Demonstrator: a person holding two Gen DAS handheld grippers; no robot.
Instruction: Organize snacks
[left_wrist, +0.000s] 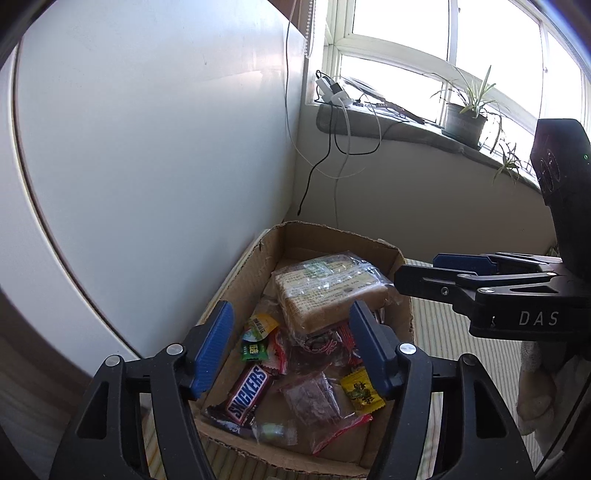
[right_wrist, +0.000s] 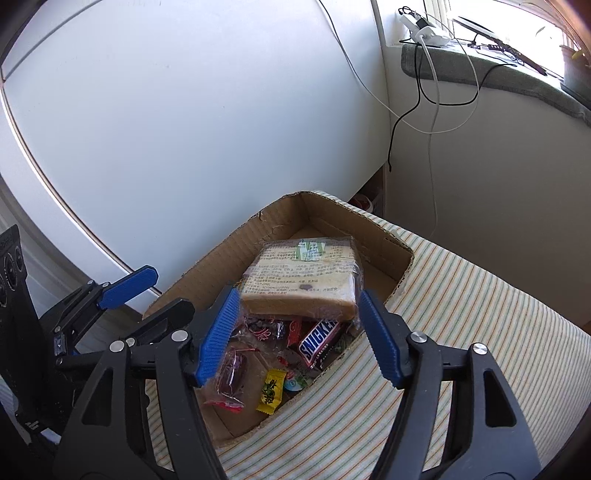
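An open cardboard box (left_wrist: 258, 258) (right_wrist: 240, 240) holds snacks: a clear-wrapped bread slice (left_wrist: 328, 291) (right_wrist: 303, 280) on top, a Snickers bar (left_wrist: 247, 393) (right_wrist: 319, 341), a yellow candy (left_wrist: 360, 389) (right_wrist: 271, 393), a green candy (left_wrist: 255, 349) and red-trimmed clear packets (left_wrist: 314, 402) (right_wrist: 231, 373). My left gripper (left_wrist: 291, 347) is open and empty above the box. My right gripper (right_wrist: 295, 332) is open, its blue pads (right_wrist: 218, 336) on either side of the bread's near edge; whether they touch the wrapper is unclear. It also shows at the right of the left wrist view (left_wrist: 424, 273).
The box sits on a striped cloth (right_wrist: 461, 332) against a white panel (left_wrist: 147, 129). A windowsill (left_wrist: 406, 129) behind carries a power strip (left_wrist: 332, 92), dangling cables (left_wrist: 332, 155) and a potted plant (left_wrist: 467, 118).
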